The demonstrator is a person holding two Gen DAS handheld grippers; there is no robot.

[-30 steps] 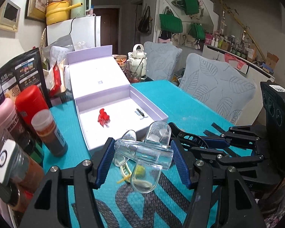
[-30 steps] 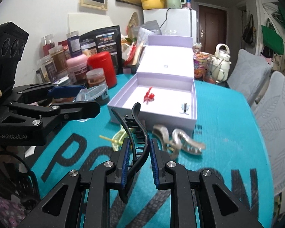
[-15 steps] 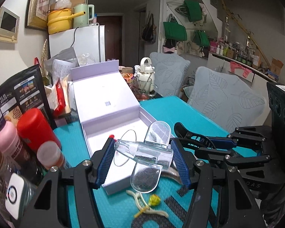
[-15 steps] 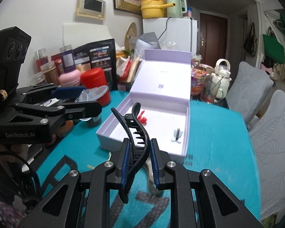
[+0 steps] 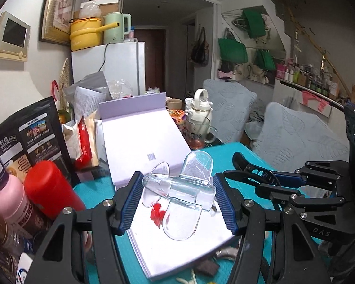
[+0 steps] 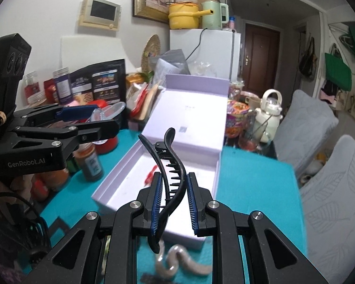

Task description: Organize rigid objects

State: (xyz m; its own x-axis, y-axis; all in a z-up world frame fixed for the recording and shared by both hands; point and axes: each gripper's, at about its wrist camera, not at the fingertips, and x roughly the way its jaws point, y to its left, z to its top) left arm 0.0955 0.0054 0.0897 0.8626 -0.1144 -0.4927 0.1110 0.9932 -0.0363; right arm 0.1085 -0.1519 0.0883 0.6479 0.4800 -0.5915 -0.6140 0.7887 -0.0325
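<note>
My left gripper is shut on a clear plastic hair clip and holds it above the open lilac box. A small red clip lies inside the box. My right gripper is shut on a black toothed hair clip and holds it over the near part of the same box. The left gripper with the clear clip also shows at the left of the right wrist view. A beige wavy clip lies on the teal mat below the right gripper.
Jars, a red canister and snack bags crowd the table's left side. A white kettle and a glass cup stand behind the box. Two grey chairs stand on the right. A yellow clip lies in front of the box.
Both grippers have risen and moved forward with their clips, from above the mat to above the box. Both grips are unchanged.
</note>
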